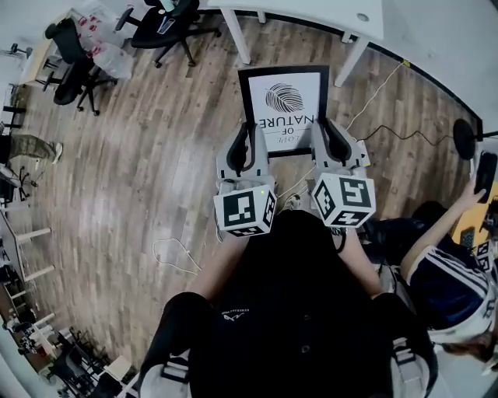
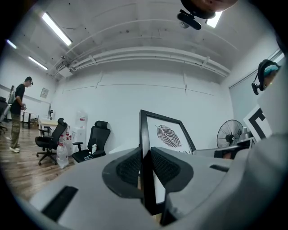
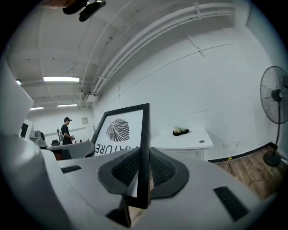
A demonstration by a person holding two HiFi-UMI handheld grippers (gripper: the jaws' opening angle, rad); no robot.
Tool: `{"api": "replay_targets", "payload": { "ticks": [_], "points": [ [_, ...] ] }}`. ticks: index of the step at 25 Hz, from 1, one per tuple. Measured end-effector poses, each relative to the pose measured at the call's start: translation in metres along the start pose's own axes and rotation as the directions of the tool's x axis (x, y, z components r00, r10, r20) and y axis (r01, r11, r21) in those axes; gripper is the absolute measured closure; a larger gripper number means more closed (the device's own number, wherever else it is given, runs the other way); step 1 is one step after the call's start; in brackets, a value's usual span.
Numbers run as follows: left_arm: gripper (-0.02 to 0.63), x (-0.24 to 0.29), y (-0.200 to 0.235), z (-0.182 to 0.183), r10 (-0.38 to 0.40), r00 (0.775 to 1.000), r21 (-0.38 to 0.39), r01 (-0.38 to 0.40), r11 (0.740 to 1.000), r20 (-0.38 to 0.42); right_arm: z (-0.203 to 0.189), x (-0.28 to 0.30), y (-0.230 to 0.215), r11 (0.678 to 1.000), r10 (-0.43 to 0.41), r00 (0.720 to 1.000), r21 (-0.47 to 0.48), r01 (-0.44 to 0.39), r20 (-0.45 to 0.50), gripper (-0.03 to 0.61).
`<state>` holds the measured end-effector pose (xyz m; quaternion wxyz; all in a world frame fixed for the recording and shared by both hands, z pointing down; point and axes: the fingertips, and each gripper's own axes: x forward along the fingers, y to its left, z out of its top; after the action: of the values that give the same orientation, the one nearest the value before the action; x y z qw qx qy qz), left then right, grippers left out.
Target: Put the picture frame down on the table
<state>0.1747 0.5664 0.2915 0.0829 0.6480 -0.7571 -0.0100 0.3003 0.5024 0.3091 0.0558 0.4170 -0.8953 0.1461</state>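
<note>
A black picture frame (image 1: 284, 101) with a white leaf print is held out in front of me, above the wooden floor. My left gripper (image 1: 243, 149) is shut on the frame's left edge, and my right gripper (image 1: 333, 143) is shut on its right edge. In the left gripper view the frame (image 2: 164, 134) stands upright between the jaws, its black edge pinched by the ribbed pads (image 2: 130, 167). In the right gripper view the frame (image 3: 121, 130) shows its leaf print, the right edge clamped between the pads (image 3: 162, 170). A white table (image 1: 311, 15) stands just beyond the frame.
Black office chairs (image 1: 167, 27) stand at the far left near water bottles. A seated person (image 1: 443, 272) is at my right. A cable (image 1: 175, 256) lies on the floor. A standing fan (image 3: 275, 103) is at the right; a small plant (image 3: 181, 131) sits on the white table (image 3: 189, 139).
</note>
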Motion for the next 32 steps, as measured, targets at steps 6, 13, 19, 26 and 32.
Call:
{"api": "replay_targets", "payload": {
  "ticks": [6,13,19,26,32],
  "points": [
    [0.541,-0.003,-0.001,0.002,0.017,1.000,-0.001,-0.017,1.000,0.009,0.003,0.000,0.001,1.000,0.017,1.000,-0.011,-0.017,-0.004,0.512],
    [0.541,-0.004,-0.001,-0.001,0.051,0.999,0.003,-0.051,0.999,0.017,-0.001,0.004,-0.001,0.999,0.039,0.999,-0.002,-0.039,-0.009,0.512],
    [0.541,0.002,0.005,-0.015,0.059,0.998,0.001,-0.059,0.998,0.002,-0.013,0.013,-0.002,0.999,0.046,0.999,-0.010,-0.046,-0.025,0.512],
    [0.541,0.044,0.023,-0.007,-0.009,1.000,-0.011,0.009,1.000,-0.006,-0.001,0.048,-0.005,1.000,-0.019,0.999,-0.016,0.019,-0.038,0.512],
    [0.541,0.089,0.036,-0.013,-0.059,0.998,-0.027,0.058,0.998,-0.015,0.002,0.088,-0.017,0.997,-0.068,0.997,-0.025,0.067,-0.038,0.512]
  ]
}}
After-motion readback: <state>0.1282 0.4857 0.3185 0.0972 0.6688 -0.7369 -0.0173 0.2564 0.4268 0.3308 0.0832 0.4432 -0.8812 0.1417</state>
